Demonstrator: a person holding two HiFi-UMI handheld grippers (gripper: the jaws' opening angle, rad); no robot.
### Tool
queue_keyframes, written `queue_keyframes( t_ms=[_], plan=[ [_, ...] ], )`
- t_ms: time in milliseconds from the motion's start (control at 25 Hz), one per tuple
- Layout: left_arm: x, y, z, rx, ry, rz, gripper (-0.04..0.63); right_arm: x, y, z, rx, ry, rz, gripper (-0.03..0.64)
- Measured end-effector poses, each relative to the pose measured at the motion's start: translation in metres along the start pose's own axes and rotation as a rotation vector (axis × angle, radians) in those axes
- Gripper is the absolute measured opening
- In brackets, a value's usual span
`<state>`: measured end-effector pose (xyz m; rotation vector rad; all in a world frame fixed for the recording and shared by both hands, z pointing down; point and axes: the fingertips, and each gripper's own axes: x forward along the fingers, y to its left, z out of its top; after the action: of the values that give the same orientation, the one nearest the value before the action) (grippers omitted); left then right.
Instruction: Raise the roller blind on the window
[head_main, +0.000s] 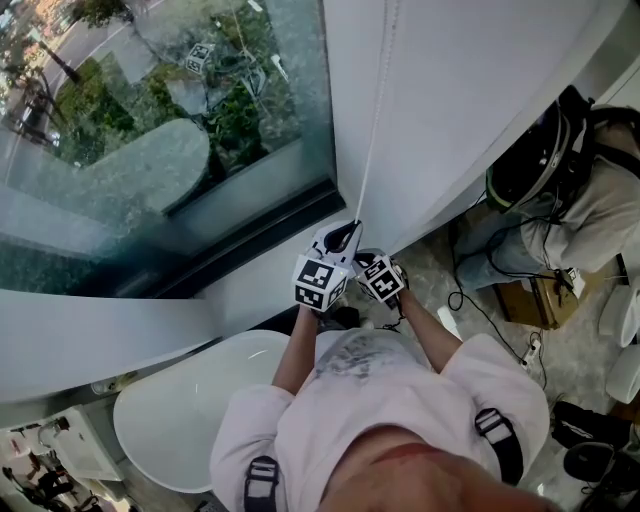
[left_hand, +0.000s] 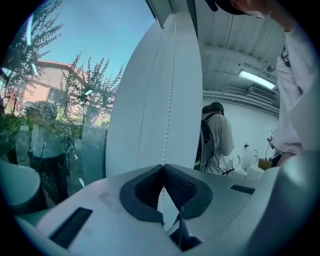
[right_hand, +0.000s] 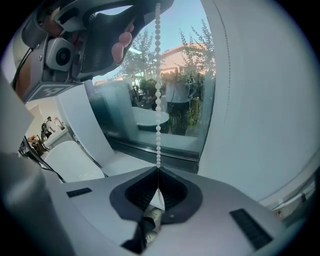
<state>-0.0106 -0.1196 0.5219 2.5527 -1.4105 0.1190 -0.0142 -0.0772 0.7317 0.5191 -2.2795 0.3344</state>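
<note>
**Both grippers pinched on the blind's chain**

Left gripper (head_main: 347, 236) and right gripper (head_main: 372, 262) each have their jaws squeezed together on the bead chain (head_main: 375, 130), left one higher up the strand, right one just below it. The chain hangs down the white wall (head_main: 460, 100) just right of the window (head_main: 150, 150).

I'd guess that chain is light, limp and a bit slick, so the pads want to bite in the gaps between beads rather than ride over them. I'd pull straight along the strand, since a sideways yank could snap thin plastic.

Both forearms reach out from the chest. The grippers sit close together, low near the sill. I can't make out the roller blind itself (the glass looks bare wherever it shows).
</note>
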Motion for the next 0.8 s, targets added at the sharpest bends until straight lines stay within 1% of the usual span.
queue_keyframes(
  t_ms=[280,480,680,800],
  plan=[
    [-0.002,0.005,0.004,0.006,-0.018,0.016,0.009,0.003,0.003,0.000,-0.050,-0.018,-0.008,0.063],
    [-0.007,0.010,0.006,0.006,-0.029,0.029,0.009,-0.010,0.011,0.013,-0.092,-0.060,-0.027,0.063],
    [-0.012,0.014,0.014,-0.005,-0.052,0.043,0.012,-0.029,0.010,0.032,-0.143,-0.098,-0.071,0.063],
    [-0.018,0.018,0.019,-0.008,-0.066,0.050,0.038,-0.042,0.011,0.047,-0.154,-0.140,-0.088,0.064]
  ],
)
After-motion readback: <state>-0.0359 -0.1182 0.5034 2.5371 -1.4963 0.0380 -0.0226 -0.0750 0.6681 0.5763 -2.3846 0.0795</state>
